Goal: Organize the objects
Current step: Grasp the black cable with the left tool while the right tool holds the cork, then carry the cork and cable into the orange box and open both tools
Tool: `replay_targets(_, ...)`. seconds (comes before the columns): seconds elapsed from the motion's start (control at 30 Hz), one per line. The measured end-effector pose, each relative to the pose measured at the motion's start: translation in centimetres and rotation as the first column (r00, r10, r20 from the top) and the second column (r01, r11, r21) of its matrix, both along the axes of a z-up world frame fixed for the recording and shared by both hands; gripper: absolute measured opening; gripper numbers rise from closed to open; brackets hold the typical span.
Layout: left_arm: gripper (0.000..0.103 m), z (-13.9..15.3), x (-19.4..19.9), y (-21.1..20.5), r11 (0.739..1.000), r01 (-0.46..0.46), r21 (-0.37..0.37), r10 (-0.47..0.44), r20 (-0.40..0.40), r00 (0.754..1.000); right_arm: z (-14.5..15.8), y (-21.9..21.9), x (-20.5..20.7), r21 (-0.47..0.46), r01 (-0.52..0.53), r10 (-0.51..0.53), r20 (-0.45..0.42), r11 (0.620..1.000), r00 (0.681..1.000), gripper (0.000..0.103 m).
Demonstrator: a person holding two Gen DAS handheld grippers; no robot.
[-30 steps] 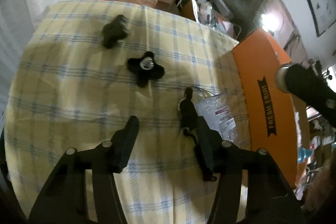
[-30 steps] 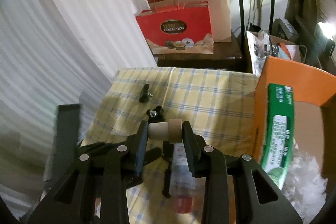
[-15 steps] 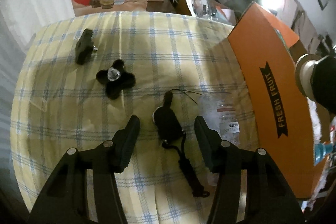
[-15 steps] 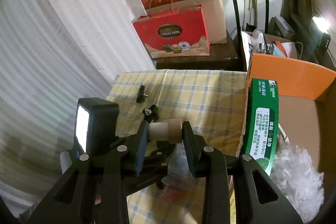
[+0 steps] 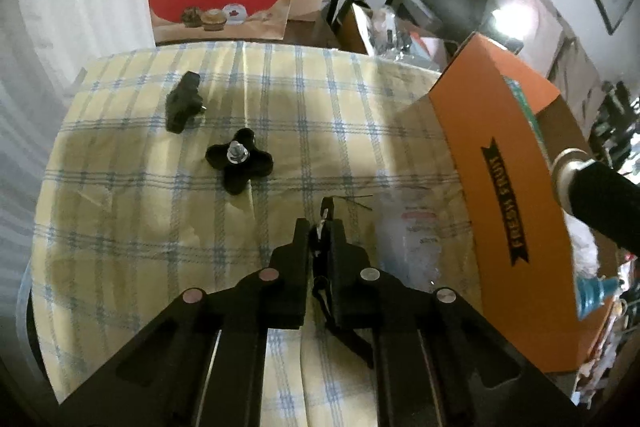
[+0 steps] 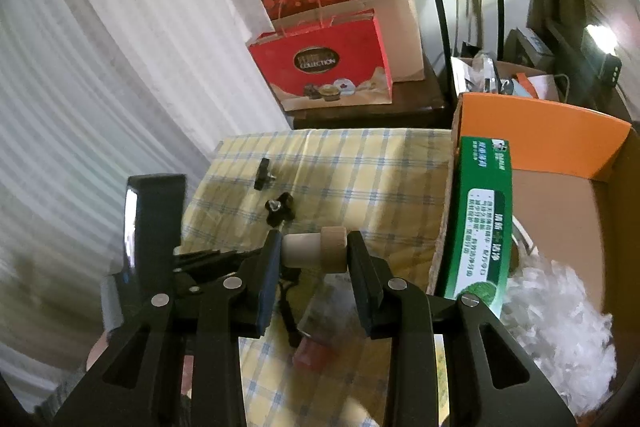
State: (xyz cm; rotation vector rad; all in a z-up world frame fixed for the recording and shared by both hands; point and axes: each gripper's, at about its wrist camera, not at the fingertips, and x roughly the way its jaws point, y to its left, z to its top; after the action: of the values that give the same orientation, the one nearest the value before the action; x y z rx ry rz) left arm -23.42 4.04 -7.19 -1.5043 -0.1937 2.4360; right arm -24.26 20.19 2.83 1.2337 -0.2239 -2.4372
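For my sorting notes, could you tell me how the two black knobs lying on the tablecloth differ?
The nearer knob is four-lobed and lies flat, its silver stud pointing up. The farther knob looks elongated and lies on its side, stud pointing sideways. Both are black and rest untouched on the tablecloth.

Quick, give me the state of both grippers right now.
Left gripper: shut on the small black gadget with a strap.
Right gripper: shut on the cork stopper.

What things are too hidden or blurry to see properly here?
- Small black object, left wrist view: squeezed between the left gripper fingers, mostly covered.
- Clear plastic bottle, right wrist view: blurred behind the right gripper.
- Orange box, left view: inside hidden by its wall.
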Motion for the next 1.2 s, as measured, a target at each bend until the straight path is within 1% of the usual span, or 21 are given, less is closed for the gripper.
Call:
replay_targets(0.13,0.008,0.7,0.8,-0.5,0.999,0.000,0.049,0.000,0.006,1.000,0.6,0.6,0.8,-0.002,0.006,-0.006,-0.011,1.000,1.000,0.033)
replay_targets(0.27,0.008,2.3,1.9,-0.5,0.998,-0.001,0.068,0.002,-0.019,1.000,1.3,1.3,1.8,-0.002,0.011,-0.011,-0.020,1.000,1.000,0.033)
replay_targets(0.4,0.008,5.1,3.1,-0.6,0.995,0.005,0.101,0.003,-0.072,0.997,2.1,2.3,3.0,-0.004,0.021,-0.021,-0.037,1.000,0.999,0.033)
replay_targets(0.6,0.008,9.3,4.8,0.6,0.992,0.046,0.118,-0.028,-0.150,0.988,3.3,4.8,4.4,-0.023,0.049,-0.051,-0.061,0.999,0.997,0.033)
replay_targets(0.77,0.008,12.3,5.9,2.8,0.985,0.102,0.139,-0.073,-0.200,0.977,3.9,7.7,5.7,-0.020,0.087,-0.088,-0.075,0.996,0.993,0.033)
replay_targets(0.87,0.008,13.9,6.5,5.0,0.981,0.143,0.131,-0.110,-0.234,0.966,4.0,9.5,6.3,-0.014,0.113,-0.114,-0.076,0.993,0.991,0.033)
replay_targets(1.03,0.008,15.0,6.8,8.2,0.972,0.195,0.128,-0.158,-0.255,0.954,3.8,12.2,7.0,-0.006,0.154,-0.154,-0.067,0.988,0.986,0.033)
replay_targets(1.2,0.008,15.6,6.6,11.6,0.961,0.238,0.143,-0.196,-0.261,0.945,3.4,15.3,7.8,0.002,0.201,-0.201,-0.055,0.979,0.978,0.033)
